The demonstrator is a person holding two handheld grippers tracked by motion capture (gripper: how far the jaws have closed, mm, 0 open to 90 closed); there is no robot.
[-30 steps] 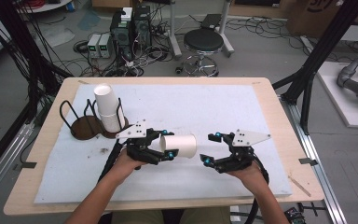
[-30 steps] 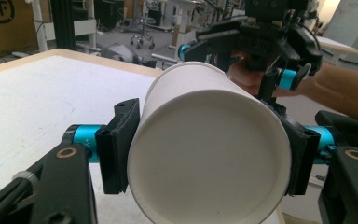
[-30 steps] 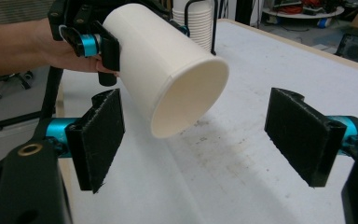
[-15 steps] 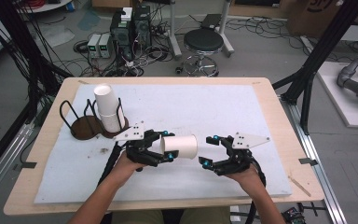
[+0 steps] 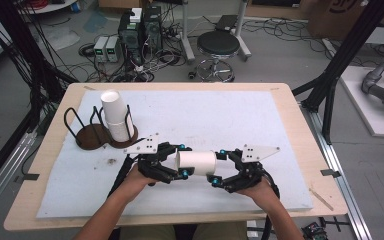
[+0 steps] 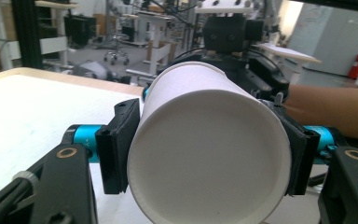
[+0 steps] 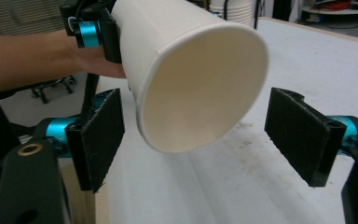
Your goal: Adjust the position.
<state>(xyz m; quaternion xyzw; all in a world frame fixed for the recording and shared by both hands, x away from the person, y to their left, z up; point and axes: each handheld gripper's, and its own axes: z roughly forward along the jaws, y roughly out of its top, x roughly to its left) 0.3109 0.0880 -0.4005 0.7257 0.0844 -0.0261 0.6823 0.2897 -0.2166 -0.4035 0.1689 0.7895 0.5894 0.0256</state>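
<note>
The counter (image 5: 290,150), a wooden top under a pale foam sheet, carries everything. At its nine o'clock edge stands a dark wire cup rack (image 5: 94,131), and a stack of white paper cups (image 5: 116,115) leans in the rack's right ring.

Near the six o'clock edge, the left tool (image 5: 181,161) and the right tool (image 5: 218,166) face each other, each in a hand, with a single paper cup (image 5: 196,162) lying on its side between them, off the sheet. The left tool's pads are clamped on the cup's base end, one pad at nine o'clock and one at three o'clock of the round bottom in the left gripper view (image 6: 209,158). The right tool stands apart: in the right gripper view its pads (image 7: 98,135) flank the cup's open mouth (image 7: 200,88) without touching it.
</note>
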